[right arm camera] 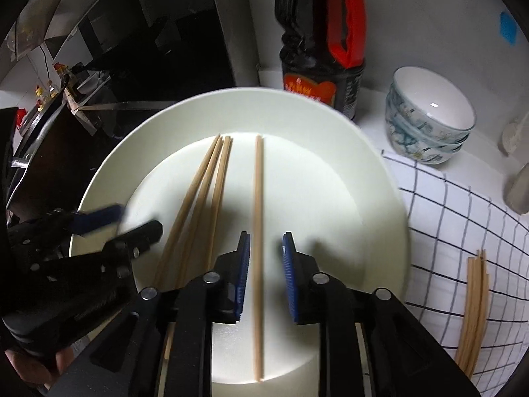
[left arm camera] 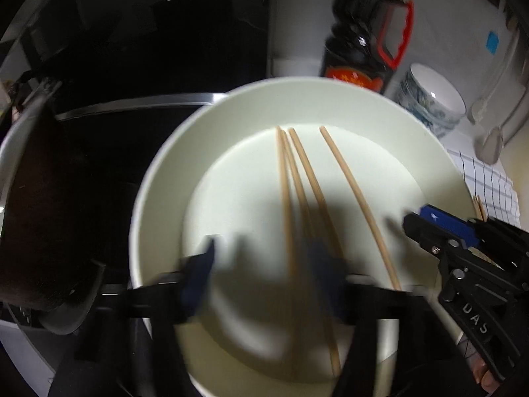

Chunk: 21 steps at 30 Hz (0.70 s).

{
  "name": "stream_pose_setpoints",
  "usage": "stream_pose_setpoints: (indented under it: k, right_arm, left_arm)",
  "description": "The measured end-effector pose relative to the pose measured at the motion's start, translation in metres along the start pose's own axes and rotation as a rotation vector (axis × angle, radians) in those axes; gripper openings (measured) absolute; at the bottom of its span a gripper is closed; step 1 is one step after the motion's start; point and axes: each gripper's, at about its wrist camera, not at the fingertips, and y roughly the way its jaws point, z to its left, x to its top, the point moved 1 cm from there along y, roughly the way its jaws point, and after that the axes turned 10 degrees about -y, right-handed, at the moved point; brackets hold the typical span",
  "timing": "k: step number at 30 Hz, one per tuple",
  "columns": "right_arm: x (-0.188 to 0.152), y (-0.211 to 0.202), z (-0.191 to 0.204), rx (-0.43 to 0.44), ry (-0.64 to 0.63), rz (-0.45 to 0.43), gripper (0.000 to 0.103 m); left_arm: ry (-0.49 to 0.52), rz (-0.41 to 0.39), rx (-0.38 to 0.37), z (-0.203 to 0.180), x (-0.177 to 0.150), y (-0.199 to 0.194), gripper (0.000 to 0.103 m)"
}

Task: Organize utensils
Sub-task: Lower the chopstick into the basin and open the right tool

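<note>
A white plate [right arm camera: 347, 178] holds several wooden chopsticks: a group of three [right arm camera: 201, 192] on the left and a single one [right arm camera: 258, 205] apart on the right. My right gripper [right arm camera: 264, 258] is open, its blue pads astride the single chopstick without touching it. My left gripper [left arm camera: 264, 278] is open and blurred, low over the plate [left arm camera: 231, 172], with the grouped chopsticks [left arm camera: 297, 178] running between its fingers. Each gripper shows in the other's view: the left gripper [right arm camera: 115, 225] and the right gripper [left arm camera: 439, 231]. More chopsticks [right arm camera: 472, 304] lie on the checked cloth.
A dark sauce bottle with a red handle [right arm camera: 320, 43] stands behind the plate. Stacked patterned bowls [right arm camera: 429, 115] sit at the right. A white checked cloth [right arm camera: 446, 205] covers the counter right of the plate. A dark pan [left arm camera: 39, 205] and black stovetop lie left.
</note>
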Motion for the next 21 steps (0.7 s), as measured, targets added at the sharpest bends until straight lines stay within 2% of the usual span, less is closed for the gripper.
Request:
stream_pose_setpoints:
  k: [6, 9, 13, 15, 17, 21]
  right_arm:
    - [-0.005, -0.020, -0.005, -0.007, 0.017, -0.026, 0.031]
    - [-0.010, -0.033, -0.007, -0.010, 0.025, -0.044, 0.040]
    - [-0.020, -0.048, -0.008, -0.013, 0.037, -0.056, 0.043]
    - [-0.026, -0.054, -0.011, -0.018, 0.042, -0.061, 0.050]
    - [-0.034, -0.063, -0.014, -0.022, 0.051, -0.064, 0.051]
    - [-0.049, -0.076, -0.024, -0.038, 0.066, -0.062, 0.058]
  left_arm:
    - [-0.031, -0.014, 0.018, 0.009, -0.002, -0.016, 0.067]
    - [-0.036, -0.029, 0.038, 0.009, -0.004, -0.025, 0.073]
    - [-0.031, -0.038, 0.053, 0.005, -0.012, -0.037, 0.077]
    - [-0.038, -0.048, 0.054, 0.002, -0.017, -0.043, 0.082]
    - [-0.046, -0.054, 0.052, 0.000, -0.022, -0.049, 0.086]
    - [-0.051, -0.048, 0.038, -0.010, -0.032, -0.057, 0.087]
